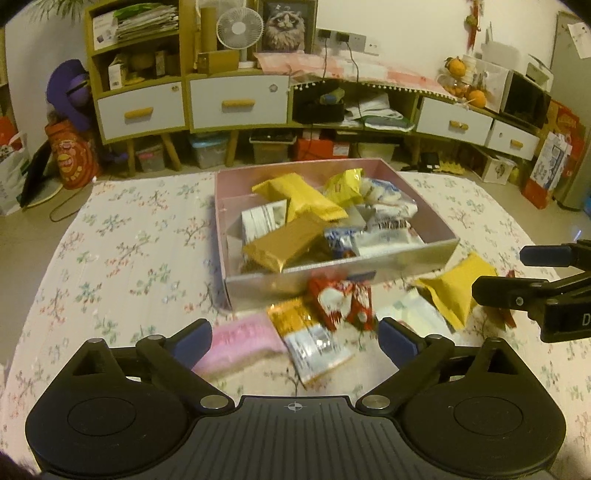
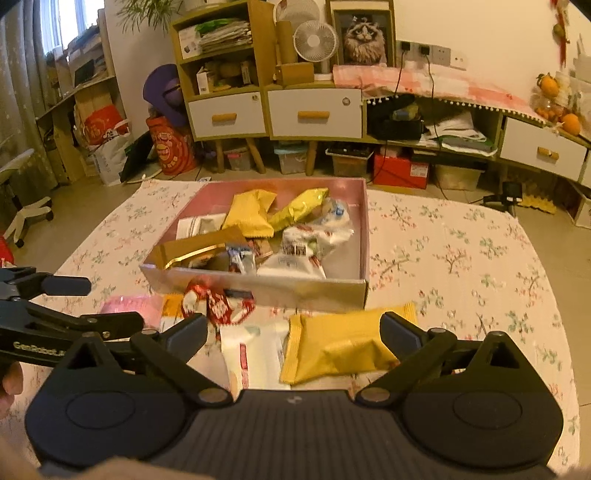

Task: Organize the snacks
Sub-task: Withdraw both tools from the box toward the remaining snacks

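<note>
Between the spread right claw (image 2: 293,334) fingers lies a yellow packet (image 2: 340,347)

The room is lit with warm, yellowish light, a bit dim. In the right wrist view, daylight comes in through a window (image 2: 70,26) far on the left. Both pictures bend at the edges, so the long cabinet (image 1: 332,122) looks curved, and the corners go dark. The red snack pack (image 1: 341,302) near the box (image 1: 332,280) is smeared with blur. The pink pack (image 1: 240,343) is fuzzy too. The shiny gold pack (image 2: 192,251) glints. Shadows are soft.
</note>
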A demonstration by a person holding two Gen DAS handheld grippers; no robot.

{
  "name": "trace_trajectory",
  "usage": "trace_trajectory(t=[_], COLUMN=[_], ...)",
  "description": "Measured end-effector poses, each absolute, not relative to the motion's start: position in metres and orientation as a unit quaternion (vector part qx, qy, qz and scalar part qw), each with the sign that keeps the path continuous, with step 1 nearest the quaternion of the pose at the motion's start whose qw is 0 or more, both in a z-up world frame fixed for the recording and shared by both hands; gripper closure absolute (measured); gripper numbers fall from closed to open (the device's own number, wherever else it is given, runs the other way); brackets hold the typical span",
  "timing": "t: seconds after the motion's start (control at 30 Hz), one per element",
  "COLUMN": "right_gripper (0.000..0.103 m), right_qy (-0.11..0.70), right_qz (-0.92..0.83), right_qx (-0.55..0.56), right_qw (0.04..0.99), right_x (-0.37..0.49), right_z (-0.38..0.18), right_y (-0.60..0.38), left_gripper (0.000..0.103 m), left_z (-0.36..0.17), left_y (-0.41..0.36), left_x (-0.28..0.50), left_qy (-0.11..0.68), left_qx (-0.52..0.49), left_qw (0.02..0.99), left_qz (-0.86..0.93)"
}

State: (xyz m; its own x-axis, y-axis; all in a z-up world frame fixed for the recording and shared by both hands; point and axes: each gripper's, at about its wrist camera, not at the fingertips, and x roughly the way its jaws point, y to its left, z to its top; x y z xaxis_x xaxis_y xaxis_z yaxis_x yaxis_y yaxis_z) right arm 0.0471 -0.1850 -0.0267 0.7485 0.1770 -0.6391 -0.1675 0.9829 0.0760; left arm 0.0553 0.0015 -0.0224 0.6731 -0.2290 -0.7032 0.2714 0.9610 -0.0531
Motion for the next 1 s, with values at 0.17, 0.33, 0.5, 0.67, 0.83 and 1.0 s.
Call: trace_trajectory(t=[0.17,0.33,0.5,0.67,0.83,1.0], right_gripper=[0.003,0.002,0.002,0.002,0.002,0.002], right_qy=[0.347,0.356,0.356,0.35,0.351,0.351], right_qz=[0.093,0.112,0.121,0.12,0.11,0.083], right_qx=[0.004,-0.007,-0.03,-0.045,-0.049,-0.039], right_qw=[0.933,0.928,0.926,0.928,0.929,0.932], right_x=[0.037,0.028,0.018,0.012,0.013,0.019], right_z=[-0.037,-0.046,-0.059,-0.065,-0.068,-0.071], right_y=[-0.19,-0.194,-0.202,-0.215,-0.231,-0.251], left_gripper=[0.004,0.003,0.003,0.003,0.003,0.003], left_z=[-0.03,-0.036,-0.044,-0.057,-0.063,-0.068], left_y=[0.002,-0.004,-0.02,-0.037,-0.052,-0.078], left_x=[0.041,0.031,0.02,0.016,0.02,0.024], left_qy=[0.377,0.376,0.368,0.367,0.377,0.38], left_qx=[0.024,0.018,0.049,0.081,0.068,0.071], left_qw=[0.916,0.915,0.911,0.905,0.901,0.898], left_qz=[-0.135,-0.146,-0.179,-0.201,-0.205,-0.212])
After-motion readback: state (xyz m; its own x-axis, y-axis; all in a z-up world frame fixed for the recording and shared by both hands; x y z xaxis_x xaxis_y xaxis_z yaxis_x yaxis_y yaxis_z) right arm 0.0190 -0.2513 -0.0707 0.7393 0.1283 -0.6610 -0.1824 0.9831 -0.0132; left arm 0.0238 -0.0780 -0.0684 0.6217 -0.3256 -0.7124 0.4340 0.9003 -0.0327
